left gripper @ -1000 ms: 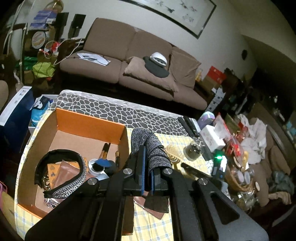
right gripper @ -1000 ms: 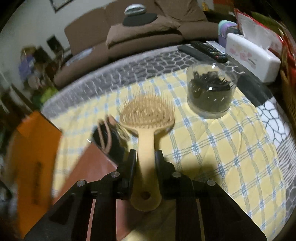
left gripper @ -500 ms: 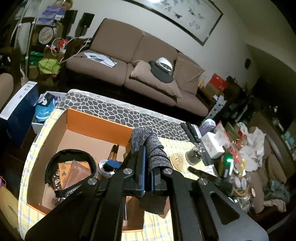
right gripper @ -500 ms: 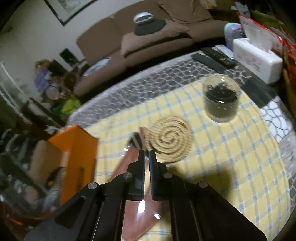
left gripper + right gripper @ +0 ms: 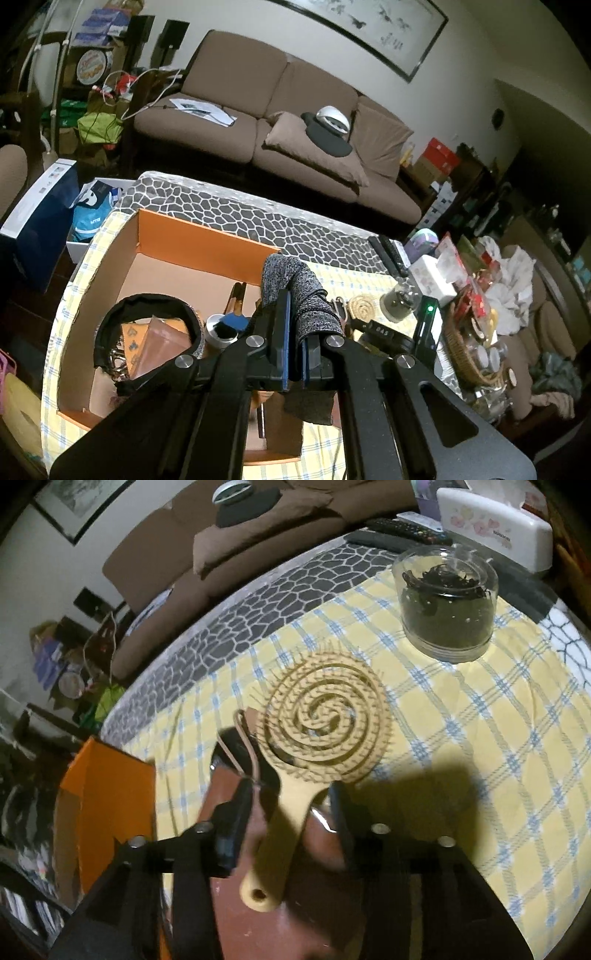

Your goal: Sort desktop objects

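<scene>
My left gripper (image 5: 293,325) is shut on a grey knitted sock (image 5: 295,291) and holds it above the right edge of the orange cardboard box (image 5: 177,236). The box holds a black headband (image 5: 147,310), brown pouches and a small round tin. My right gripper (image 5: 291,794) is open, its fingers on either side of the handle of a beige spiral hairbrush (image 5: 321,720). The brush lies on a brown leather case (image 5: 277,886) on the yellow checked cloth (image 5: 480,738). The brush head also shows in the left wrist view (image 5: 361,307).
A clear round jar of dark hair clips (image 5: 447,602) stands at the back right of the cloth. Behind it are remote controls (image 5: 402,528) and a white tissue box (image 5: 495,524). A wicker basket of clutter (image 5: 472,350) is on the right. A brown sofa (image 5: 277,110) lies beyond.
My right gripper has opened from shut and now straddles the brush handle, closer to the table. My left gripper has risen a little with the sock still held.
</scene>
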Available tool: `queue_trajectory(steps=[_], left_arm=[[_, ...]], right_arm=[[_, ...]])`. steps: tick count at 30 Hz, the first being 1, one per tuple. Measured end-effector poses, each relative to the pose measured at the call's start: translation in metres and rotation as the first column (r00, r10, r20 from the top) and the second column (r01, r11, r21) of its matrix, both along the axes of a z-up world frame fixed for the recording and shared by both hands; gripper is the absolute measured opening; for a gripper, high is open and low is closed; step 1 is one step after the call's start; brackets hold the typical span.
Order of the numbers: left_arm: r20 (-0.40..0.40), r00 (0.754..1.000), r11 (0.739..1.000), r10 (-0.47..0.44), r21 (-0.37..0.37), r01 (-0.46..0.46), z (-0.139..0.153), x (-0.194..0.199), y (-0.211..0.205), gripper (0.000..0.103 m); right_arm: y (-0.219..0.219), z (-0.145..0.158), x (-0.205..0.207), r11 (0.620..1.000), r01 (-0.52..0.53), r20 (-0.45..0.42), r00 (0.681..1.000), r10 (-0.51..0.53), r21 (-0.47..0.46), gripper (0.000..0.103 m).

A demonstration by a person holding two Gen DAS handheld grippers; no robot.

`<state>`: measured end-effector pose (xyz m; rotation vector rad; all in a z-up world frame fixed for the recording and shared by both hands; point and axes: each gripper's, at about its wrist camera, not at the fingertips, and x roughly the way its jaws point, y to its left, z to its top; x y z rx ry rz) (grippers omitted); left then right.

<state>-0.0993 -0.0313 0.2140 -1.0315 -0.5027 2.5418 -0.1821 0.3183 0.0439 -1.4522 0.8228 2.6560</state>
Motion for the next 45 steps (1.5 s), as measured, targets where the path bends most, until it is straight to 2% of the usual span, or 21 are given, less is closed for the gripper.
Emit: queue_trajectory(steps=[3, 6, 10, 13, 14, 15, 16, 19, 25, 27, 33, 37, 40, 43, 45], left_arm=[[0.001, 1.0, 1.0, 0.004, 0.002, -0.004, -0.001, 0.0, -0.003, 0.004], [0.0, 1.0, 1.0, 0.013, 0.01, -0.013, -0.001, 0.0, -0.006, 0.004], [0.0, 1.0, 1.0, 0.013, 0.006, -0.013, -0.001, -0.002, -0.009, 0.004], [0.004, 1.0, 1.0, 0.015, 0.004, -0.015, -0.002, -0.003, -0.011, 0.004], [0.005, 1.0, 1.0, 0.017, 0.005, -0.017, -0.002, -0.003, -0.013, 0.004], [0.006, 1.0, 1.0, 0.019, 0.008, -0.019, -0.002, -0.005, -0.014, 0.004], [0.006, 1.0, 1.0, 0.021, 0.008, -0.021, -0.003, -0.004, -0.014, 0.004], [0.006, 1.0, 1.0, 0.027, 0.016, -0.027, -0.003, -0.005, -0.017, 0.004], [-0.009, 0.998, 0.998, 0.056, 0.032, -0.055, 0.002, -0.004, -0.033, 0.004], [-0.009, 0.997, 0.996, 0.076, 0.045, -0.076, 0.004, -0.005, -0.043, 0.004], [0.0, 0.993, 0.991, 0.114, 0.074, -0.114, 0.0, -0.004, -0.069, 0.004], [-0.001, 0.994, 0.991, 0.11, 0.081, -0.109, 0.0, -0.004, -0.073, 0.004], [0.0, 0.994, 0.99, 0.105, 0.094, -0.105, 0.0, -0.003, -0.079, 0.004], [0.002, 0.995, 0.989, 0.099, 0.106, -0.099, 0.0, -0.002, -0.082, 0.004], [0.003, 0.996, 0.99, 0.094, 0.104, -0.094, 0.0, -0.001, -0.081, 0.004]], right_arm=[[-0.005, 0.0, 0.0, 0.998, 0.039, 0.041, 0.998, -0.041, 0.05, 0.056], [0.002, -0.011, 0.006, 0.993, 0.116, 0.081, 0.99, -0.114, -0.023, 0.055], [0.01, -0.018, 0.003, 0.99, 0.13, 0.044, 0.991, -0.127, -0.058, 0.052], [0.015, -0.019, 0.003, 0.989, 0.14, 0.002, 0.99, -0.14, -0.057, 0.043], [0.017, -0.019, 0.003, 0.988, 0.136, -0.012, 0.991, -0.137, -0.067, 0.037], [0.019, -0.018, 0.004, 0.988, 0.127, -0.032, 0.991, -0.13, -0.092, 0.02], [0.02, -0.019, 0.005, 0.987, 0.121, -0.042, 0.991, -0.126, -0.106, 0.019], [0.014, -0.01, 0.008, 0.992, 0.107, -0.074, 0.991, -0.112, -0.07, 0.017], [0.014, 0.026, 0.017, 0.994, 0.08, -0.184, 0.979, -0.094, -0.078, 0.012], [0.01, 0.04, 0.02, 0.995, 0.053, -0.213, 0.974, -0.071, -0.088, 0.007], [-0.01, 0.066, 0.022, 0.985, -0.02, -0.261, 0.965, -0.026, -0.172, 0.007], [-0.016, 0.073, 0.022, 0.982, -0.041, -0.264, 0.965, -0.009, -0.183, 0.007], [-0.021, 0.074, 0.02, 0.983, -0.063, -0.234, 0.972, 0.022, -0.172, 0.007], [-0.03, 0.068, 0.019, 0.995, -0.071, -0.179, 0.982, 0.056, -0.076, 0.008], [-0.033, 0.063, 0.02, 0.995, -0.084, -0.161, 0.984, 0.073, -0.062, 0.008]])
